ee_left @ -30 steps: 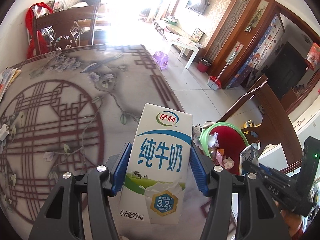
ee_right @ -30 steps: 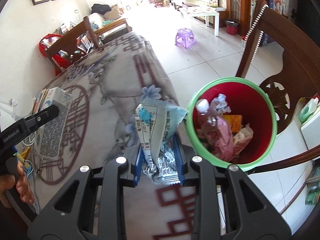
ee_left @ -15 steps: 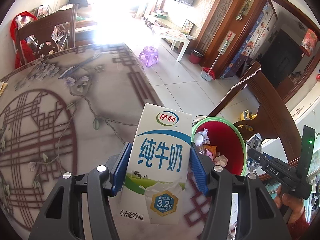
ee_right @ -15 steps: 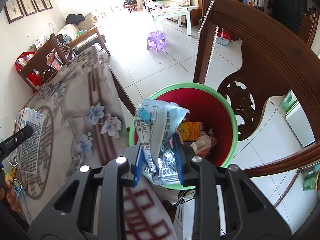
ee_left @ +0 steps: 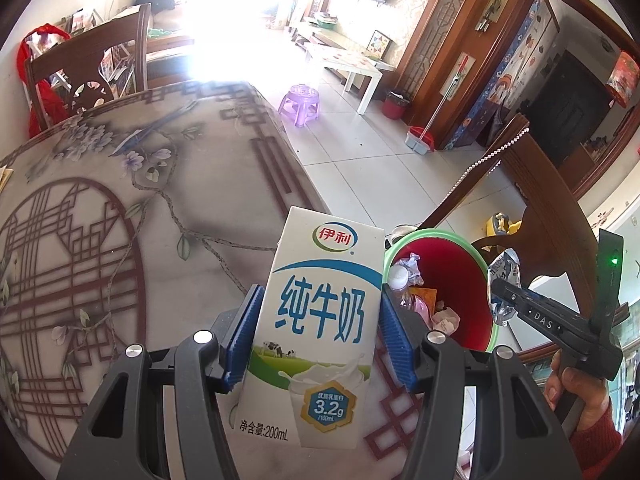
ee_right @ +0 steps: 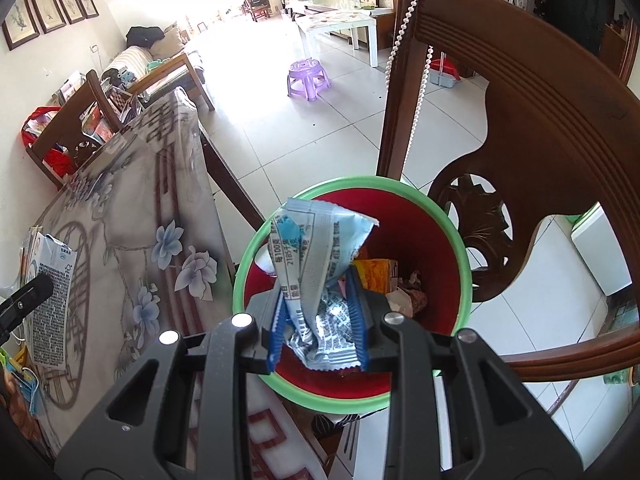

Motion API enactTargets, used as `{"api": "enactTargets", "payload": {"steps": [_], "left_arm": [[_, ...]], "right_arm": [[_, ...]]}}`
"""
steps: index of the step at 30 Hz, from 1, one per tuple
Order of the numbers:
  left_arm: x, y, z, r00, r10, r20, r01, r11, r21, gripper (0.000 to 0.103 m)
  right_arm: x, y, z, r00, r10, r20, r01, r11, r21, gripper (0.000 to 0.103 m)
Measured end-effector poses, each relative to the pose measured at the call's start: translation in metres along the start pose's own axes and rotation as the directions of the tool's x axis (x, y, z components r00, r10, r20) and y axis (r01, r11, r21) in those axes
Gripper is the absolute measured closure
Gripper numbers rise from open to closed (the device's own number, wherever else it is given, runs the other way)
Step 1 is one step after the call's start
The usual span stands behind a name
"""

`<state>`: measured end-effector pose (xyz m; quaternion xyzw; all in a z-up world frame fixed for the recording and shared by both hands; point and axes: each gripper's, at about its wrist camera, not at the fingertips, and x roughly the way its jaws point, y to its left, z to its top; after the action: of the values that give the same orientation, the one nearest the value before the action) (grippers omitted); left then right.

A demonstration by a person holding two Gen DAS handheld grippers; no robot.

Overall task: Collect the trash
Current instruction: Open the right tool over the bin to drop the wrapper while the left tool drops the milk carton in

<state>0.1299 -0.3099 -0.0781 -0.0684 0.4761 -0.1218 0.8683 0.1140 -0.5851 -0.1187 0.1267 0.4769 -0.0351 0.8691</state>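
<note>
Pale glossy floor tiles (ee_right: 320,136) run past a tabletop (ee_left: 120,208) under a smooth cloth printed with flowers and dark red lattice; just beyond its right edge on the floor stands a round bin (ee_right: 452,240), green-rimmed, red inside, with crumpled trash lying in it, beside a carved dark wooden chair (ee_right: 540,120) draped with a bead string; the left gripper (ee_left: 318,338) pinches a boxy white-and-blue milk carton (ee_left: 320,320) upright between ribbed blue pads, above the tabletop's right edge; the right gripper (ee_right: 318,320) squeezes a crinkled, foil-lined, pale blue snack wrapper (ee_right: 316,260) directly over the bin's mouth.
</note>
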Motion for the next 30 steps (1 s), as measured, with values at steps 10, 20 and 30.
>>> {"api": "enactTargets", "payload": {"steps": [10, 20, 30], "left_arm": [[0.014, -0.016, 0.008, 0.999, -0.045, -0.016, 0.046, 0.998, 0.042, 0.049], [0.069, -0.095, 0.022, 0.973, -0.194, -0.128, 0.216, 0.959, 0.186, 0.049], [0.103, -0.146, 0.021, 0.953, -0.223, -0.204, 0.273, 0.924, 0.266, 0.049]], "right_arm": [[0.004, 0.002, 0.008, 1.0, -0.027, 0.017, 0.026, 1.0, 0.006, 0.046], [-0.031, -0.03, 0.002, 0.985, -0.144, 0.098, 0.138, 0.988, 0.062, 0.035], [-0.041, -0.06, -0.023, 0.974, -0.218, 0.057, 0.211, 0.971, 0.114, 0.033]]}}
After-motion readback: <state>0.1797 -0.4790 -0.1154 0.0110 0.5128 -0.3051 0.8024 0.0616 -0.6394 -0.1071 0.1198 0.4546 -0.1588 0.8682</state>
